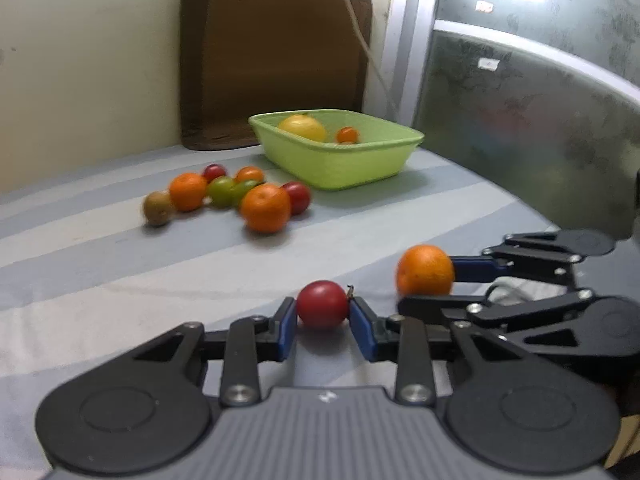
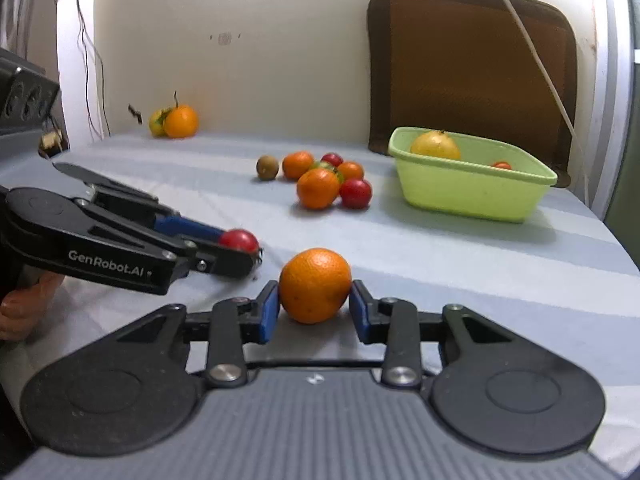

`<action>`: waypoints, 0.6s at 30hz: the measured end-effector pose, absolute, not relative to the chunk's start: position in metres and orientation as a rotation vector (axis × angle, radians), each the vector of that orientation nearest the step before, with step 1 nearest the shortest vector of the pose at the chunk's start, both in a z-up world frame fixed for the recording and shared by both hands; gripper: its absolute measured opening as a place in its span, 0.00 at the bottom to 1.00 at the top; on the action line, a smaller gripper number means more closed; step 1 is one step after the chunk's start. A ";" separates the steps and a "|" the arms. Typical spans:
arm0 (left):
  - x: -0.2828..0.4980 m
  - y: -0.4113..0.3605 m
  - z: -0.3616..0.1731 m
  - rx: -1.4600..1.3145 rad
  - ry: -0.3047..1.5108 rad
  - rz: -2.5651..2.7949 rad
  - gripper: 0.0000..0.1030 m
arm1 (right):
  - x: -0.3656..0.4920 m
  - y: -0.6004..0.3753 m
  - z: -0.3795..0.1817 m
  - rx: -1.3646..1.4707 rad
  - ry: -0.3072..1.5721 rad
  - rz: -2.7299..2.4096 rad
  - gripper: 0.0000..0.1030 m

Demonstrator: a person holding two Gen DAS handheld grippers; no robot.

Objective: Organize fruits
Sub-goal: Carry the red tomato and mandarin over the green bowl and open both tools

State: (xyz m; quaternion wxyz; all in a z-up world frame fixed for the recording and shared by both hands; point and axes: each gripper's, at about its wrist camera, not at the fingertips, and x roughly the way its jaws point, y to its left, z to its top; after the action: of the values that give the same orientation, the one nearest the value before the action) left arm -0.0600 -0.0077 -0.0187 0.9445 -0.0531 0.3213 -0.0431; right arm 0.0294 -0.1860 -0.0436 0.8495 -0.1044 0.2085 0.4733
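We grip a red fruit [image 1: 322, 309], perhaps a plum, in our left gripper [image 1: 323, 322] and an orange [image 2: 315, 285] in our right gripper [image 2: 314, 314], both clamped near the bed's front edge; the green basket [image 2: 472, 192] sits toward its far right corner.

text: "GenRobot.AI" | colour: white print | on: black side arm of left gripper [image 2: 244, 254] | seen from: right wrist view
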 end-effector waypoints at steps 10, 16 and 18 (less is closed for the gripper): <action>0.064 -0.019 0.030 -0.121 0.571 -0.118 0.29 | 0.129 -0.190 -0.005 -0.111 0.303 0.813 0.39; 0.122 -0.021 0.013 -0.133 0.625 -0.095 0.29 | 0.172 -0.183 -0.008 -0.124 0.330 0.756 0.39; 0.130 -0.022 0.006 -0.134 0.647 -0.095 0.29 | 0.176 -0.182 -0.011 -0.134 0.339 0.756 0.39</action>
State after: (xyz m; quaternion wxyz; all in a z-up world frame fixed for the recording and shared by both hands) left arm 0.1302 -0.0216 0.0060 0.9448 -0.0656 0.3175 -0.0464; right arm 0.1764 -0.1822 -0.0112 0.9132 -0.0651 0.1644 0.3671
